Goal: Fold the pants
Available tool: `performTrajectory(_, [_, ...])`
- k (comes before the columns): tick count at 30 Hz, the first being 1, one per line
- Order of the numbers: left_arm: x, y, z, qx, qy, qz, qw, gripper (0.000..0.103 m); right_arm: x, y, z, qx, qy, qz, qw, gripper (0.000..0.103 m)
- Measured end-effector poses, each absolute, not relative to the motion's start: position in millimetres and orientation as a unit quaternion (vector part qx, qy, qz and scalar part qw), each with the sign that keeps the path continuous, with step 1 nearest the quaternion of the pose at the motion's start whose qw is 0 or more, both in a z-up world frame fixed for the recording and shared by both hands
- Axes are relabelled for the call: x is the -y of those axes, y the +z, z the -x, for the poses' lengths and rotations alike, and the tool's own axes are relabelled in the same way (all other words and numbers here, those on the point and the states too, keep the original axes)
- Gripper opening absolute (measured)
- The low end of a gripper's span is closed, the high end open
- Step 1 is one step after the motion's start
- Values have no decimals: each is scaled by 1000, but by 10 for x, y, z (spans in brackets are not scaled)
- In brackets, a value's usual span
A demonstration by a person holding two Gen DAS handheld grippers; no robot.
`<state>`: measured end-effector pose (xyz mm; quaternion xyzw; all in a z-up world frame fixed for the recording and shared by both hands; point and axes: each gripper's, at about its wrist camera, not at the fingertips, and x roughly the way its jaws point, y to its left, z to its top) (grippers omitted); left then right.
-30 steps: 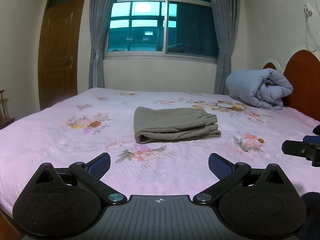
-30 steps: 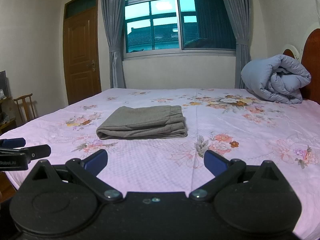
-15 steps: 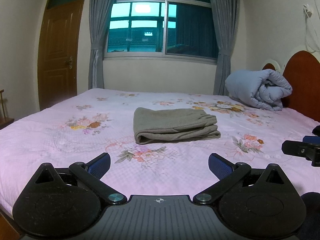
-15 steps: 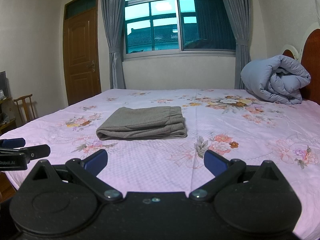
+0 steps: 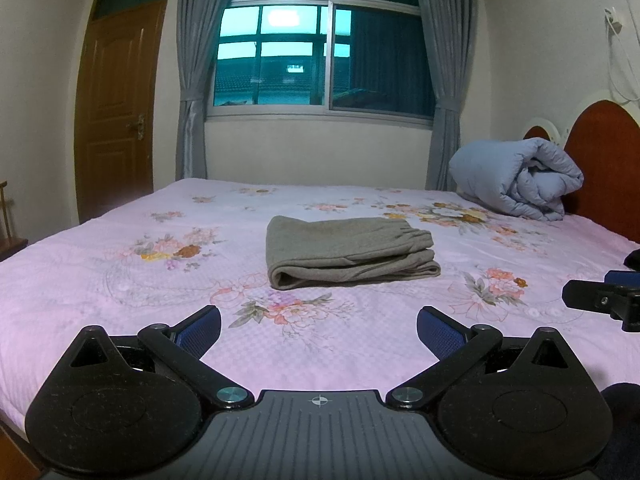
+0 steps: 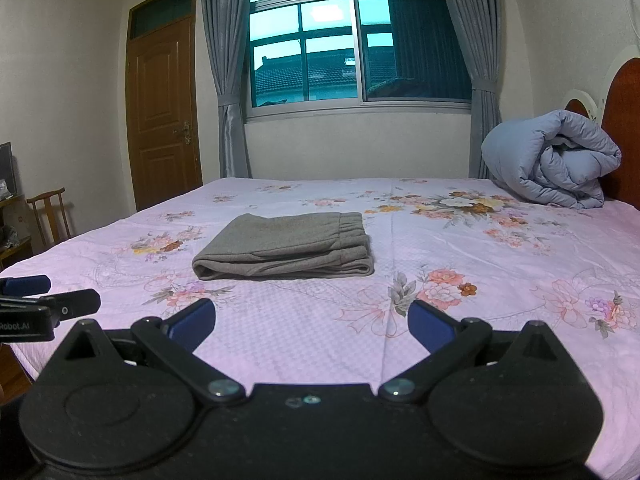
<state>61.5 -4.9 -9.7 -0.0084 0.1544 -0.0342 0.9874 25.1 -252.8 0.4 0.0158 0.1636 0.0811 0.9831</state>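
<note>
The folded pants [image 5: 352, 252] lay mid-bed [image 5: 120, 280]; both the left gripper [image 5: 319, 326] and the right gripper [image 6: 311, 320] were spread, empty; only the right view showed a chair [image 6: 48, 214].

Home bedroom. Double bed [image 6: 440, 340] with pink floral sheet, red-brown wooden headboard [image 5: 604, 160], rolled blue-grey duvet [image 6: 548, 160] against it. Panelled wooden door [image 6: 164, 112] with transom, sliding window [image 5: 324, 48] with tied-back grey curtains [image 6: 228, 80], wooden chair [image 6: 50, 216] by the wall, rooftops outside.
</note>
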Motion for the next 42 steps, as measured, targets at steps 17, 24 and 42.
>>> performTrajectory(17, [33, -86, -634, -152, -39, 3, 988, 103, 2525, 1, -253, -163, 81, -17, 983, 97])
performTrajectory(24, [23, -87, -624, -152, -40, 2, 988, 103, 2523, 2, -252, -163, 80, -17, 983, 97])
performTrajectory(42, [47, -60, -591, -134, -51, -9, 990, 103, 2520, 1, -253, -164, 80, -17, 983, 97])
